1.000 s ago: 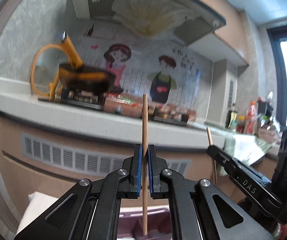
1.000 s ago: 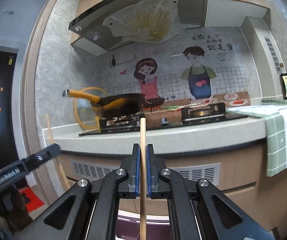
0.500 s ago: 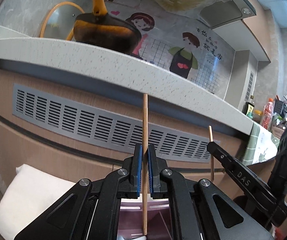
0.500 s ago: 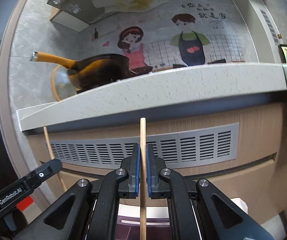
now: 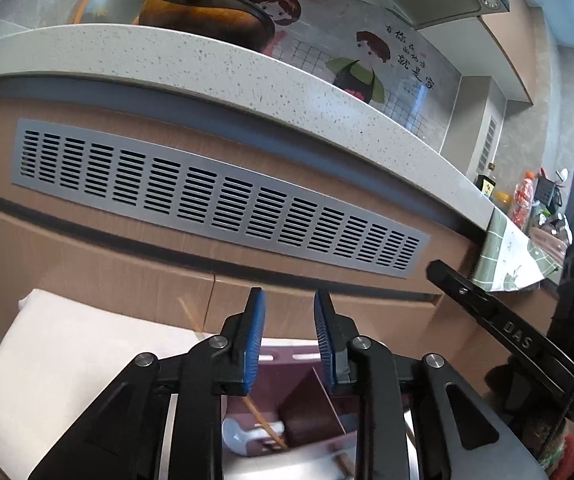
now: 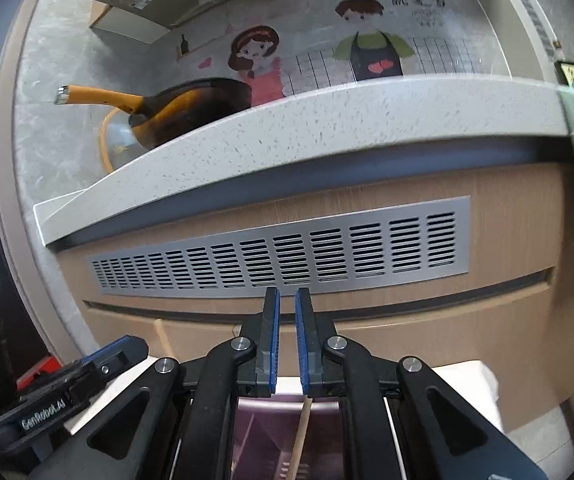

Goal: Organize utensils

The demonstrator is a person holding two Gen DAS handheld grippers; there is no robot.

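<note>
Wooden chopsticks drop free: left gripper point(image 5: 289, 312) (jaws just sprung wide, empty) releases one chopstick point(image 5: 265, 426) into the purple organizer point(image 5: 287, 354). Right gripper point(image 6: 287, 312), jaws just parting, lets the other chopstick point(image 6: 301, 436) slip below its pads.

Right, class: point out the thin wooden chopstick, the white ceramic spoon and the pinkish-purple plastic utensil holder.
thin wooden chopstick point(image 6: 302, 436), right wrist view, on its shaft.
white ceramic spoon point(image 5: 235, 434), left wrist view, on its bowl.
pinkish-purple plastic utensil holder point(image 5: 287, 354), left wrist view, on its back wall.
</note>
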